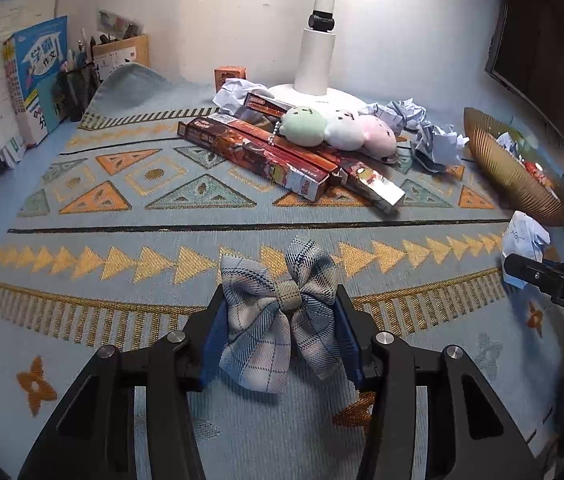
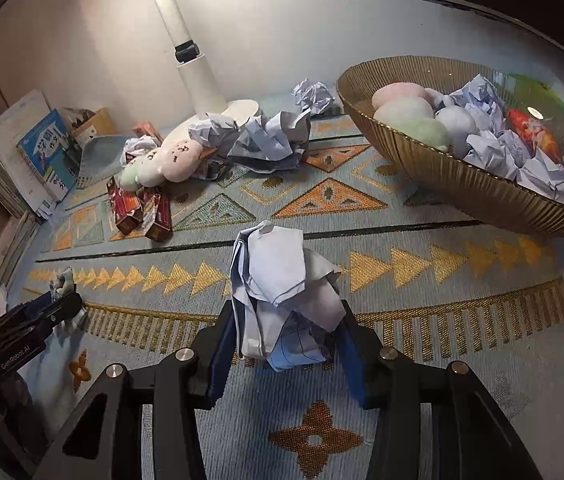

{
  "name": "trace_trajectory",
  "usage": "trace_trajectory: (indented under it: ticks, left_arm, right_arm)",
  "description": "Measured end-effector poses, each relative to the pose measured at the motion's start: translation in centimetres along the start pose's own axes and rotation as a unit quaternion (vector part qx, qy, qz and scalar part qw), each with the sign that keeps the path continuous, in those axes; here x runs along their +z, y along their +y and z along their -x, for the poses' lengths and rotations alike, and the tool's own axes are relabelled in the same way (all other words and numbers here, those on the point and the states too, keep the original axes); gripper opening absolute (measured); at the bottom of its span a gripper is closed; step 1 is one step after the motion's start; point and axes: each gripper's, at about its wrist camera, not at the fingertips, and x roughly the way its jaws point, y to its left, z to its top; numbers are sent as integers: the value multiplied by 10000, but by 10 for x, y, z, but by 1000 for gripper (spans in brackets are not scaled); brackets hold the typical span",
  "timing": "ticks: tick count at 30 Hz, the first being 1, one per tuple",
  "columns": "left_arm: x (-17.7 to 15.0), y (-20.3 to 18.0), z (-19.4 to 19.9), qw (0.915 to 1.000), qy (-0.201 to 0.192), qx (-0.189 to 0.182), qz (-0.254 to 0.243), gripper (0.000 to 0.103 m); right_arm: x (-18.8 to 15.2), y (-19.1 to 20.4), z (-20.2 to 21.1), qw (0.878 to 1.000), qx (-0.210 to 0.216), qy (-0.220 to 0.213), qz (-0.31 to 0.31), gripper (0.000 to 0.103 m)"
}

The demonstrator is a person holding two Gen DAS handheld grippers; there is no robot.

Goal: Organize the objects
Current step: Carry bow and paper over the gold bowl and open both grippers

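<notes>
In my left wrist view, the left hand-held gripper (image 1: 280, 312) pinches a plaid bow (image 1: 278, 316) at lower centre, its blue pads pressed to both sides of the fabric. In my right wrist view, the right hand-held gripper (image 2: 287, 328) is clamped on a crumpled paper ball (image 2: 282, 292) at lower centre. The gold ribbed bowl (image 2: 461, 184) sits upper right on the patterned surface (image 2: 441, 320), holding more paper wads and plush. Red boxes (image 1: 258, 152) and a three-ball plush (image 1: 337, 128) lie at the lamp base (image 1: 317, 92).

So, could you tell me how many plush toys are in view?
2 plush toys: one on the red boxes, one in the gold bowl; crumpled paper there may hide others.
</notes>
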Motion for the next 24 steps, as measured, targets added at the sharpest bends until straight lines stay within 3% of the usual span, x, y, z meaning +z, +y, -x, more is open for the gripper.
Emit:
trace_trajectory:
  ticks: [2,4,5,6,10,14,16,17,18,19,24]
  left_arm:
    - [0,0,-2,10000,43,-10,-11,46]
    - [-2,0,-1,10000,65,-46,7,48]
    - [-2,0,-1,10000,64,-43,8,48]
    - [-2,0,-2,10000,63,-37,0,48]
    - [-4,-2,-2,10000,58,-30,-16,48]
    - [-4,-3,-2,10000,62,-44,-13,49]
    - [-4,-4,-2,10000,65,-41,-22,49]
    - [-4,-4,-2,10000,64,-39,-24,49]
    - [-4,-4,-2,10000,63,-39,-23,49]
    - [-4,-4,-2,10000,64,-39,-22,49]
    - [-3,-4,-1,10000,66,-38,-15,49]
  right_arm:
    - [-2,12,-3,9996,-28,78,270,48]
    - [-4,19,-4,9989,-19,99,454,59]
    - [-4,21,-6,9987,26,157,491,74]
    - [-4,21,-8,9984,81,209,510,82]
    - [0,13,-9,9994,94,182,266,84]
    - [12,-6,-10,9985,438,169,-297,84]
    - [14,-9,-10,9985,343,112,-407,84]
    - [13,-8,-9,9989,268,92,-373,75]
    - [12,-4,-8,9993,196,46,-303,53]
    - [10,0,-8,9995,263,38,-180,43]
    - [-2,28,2,9980,-3,-267,580,43]
